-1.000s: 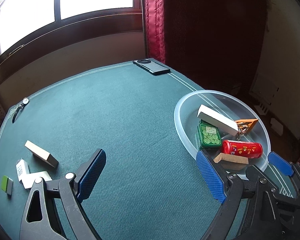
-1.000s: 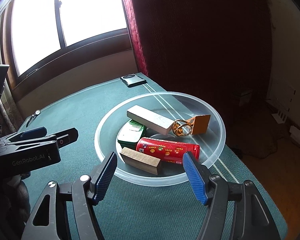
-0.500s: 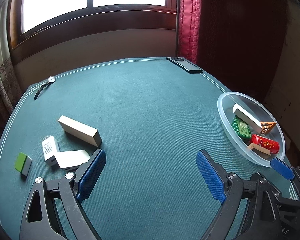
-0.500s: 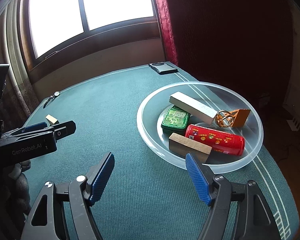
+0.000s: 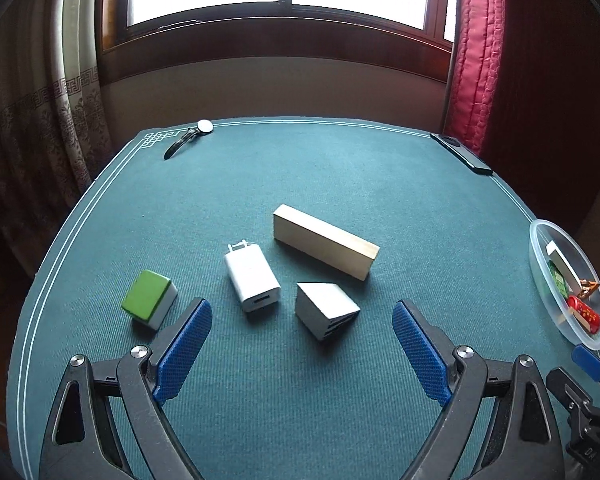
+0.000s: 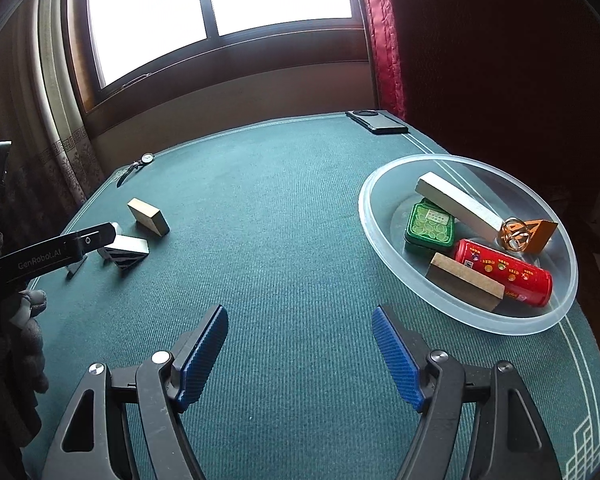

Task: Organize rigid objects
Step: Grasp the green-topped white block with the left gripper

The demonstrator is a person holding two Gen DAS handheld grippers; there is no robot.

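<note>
Our left tool (image 5: 302,350) released, empty, above green bench (image 5: 340,168); ahead lie wooden block (image 5: 326,242), white charger (image 5: 253,276), grey wedge (image 5: 326,310), green-topped tile (image 5: 150,298). Our right tool (image 6: 300,354) released near clear bowl (image 6: 384,248) holding red can (image 6: 504,272); bowl cut off in left view.

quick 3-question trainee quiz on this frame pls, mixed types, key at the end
1. True or false: the left gripper is shut on the white charger.
2. Which item still lies on the table? A) red can B) green tin C) green-topped block
3. Fill in: the items already sorted lie in the clear ____.

Key: 1 false, both grippers are open and empty, the right gripper too; 2 C; 3 bowl.
</note>
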